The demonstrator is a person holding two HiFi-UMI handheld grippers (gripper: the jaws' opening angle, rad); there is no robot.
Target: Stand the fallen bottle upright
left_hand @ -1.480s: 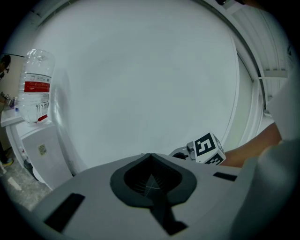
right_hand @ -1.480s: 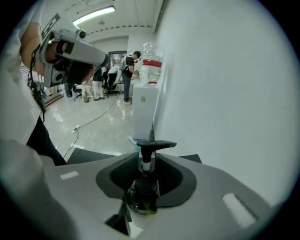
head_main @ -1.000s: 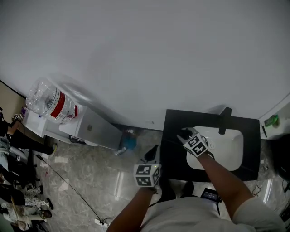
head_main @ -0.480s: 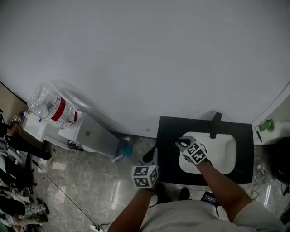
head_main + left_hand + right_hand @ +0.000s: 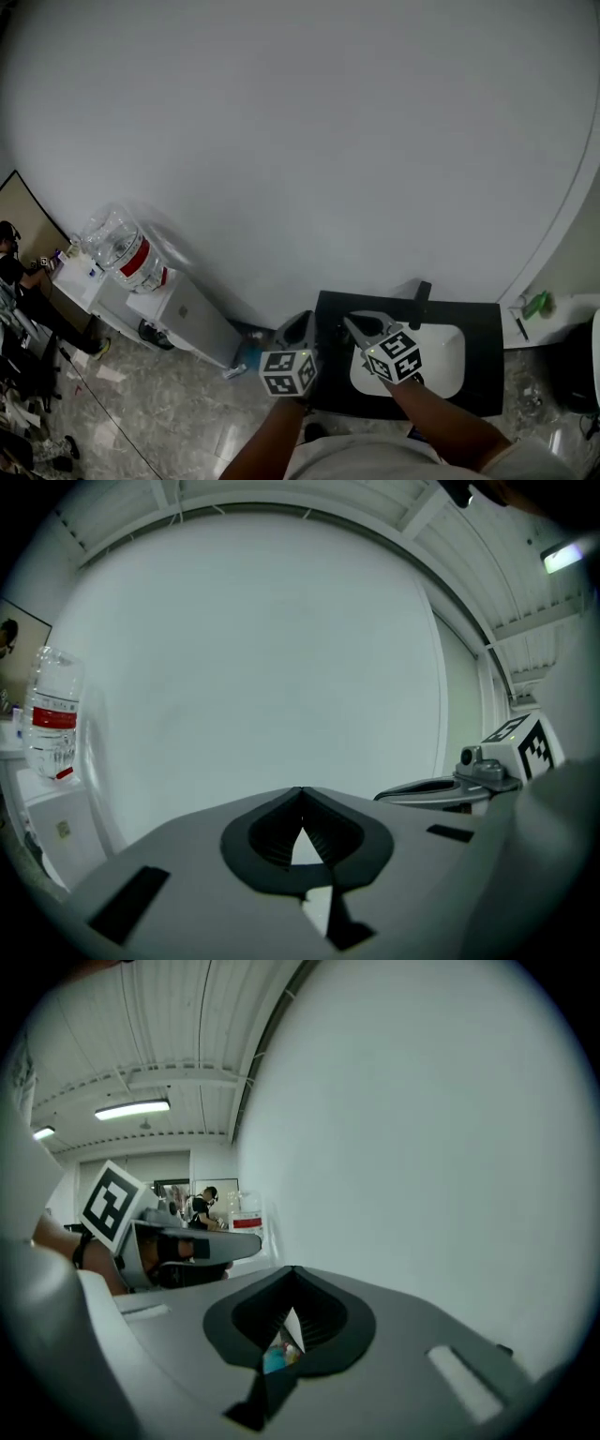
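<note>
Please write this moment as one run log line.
left gripper: shut, empty | right gripper: shut, empty | fallen bottle: not seen

No text or label can be read.

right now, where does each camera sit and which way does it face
Head view: on the person's head, steeply down at black counter; both forearms, left gripper, right gripper show.
Left gripper view: on that gripper, along shut grey jaws at white wall; right gripper shows.
Right gripper view: likewise; left gripper shows.
Shared: clear red-labelled water bottle, head and left gripper views.
</note>
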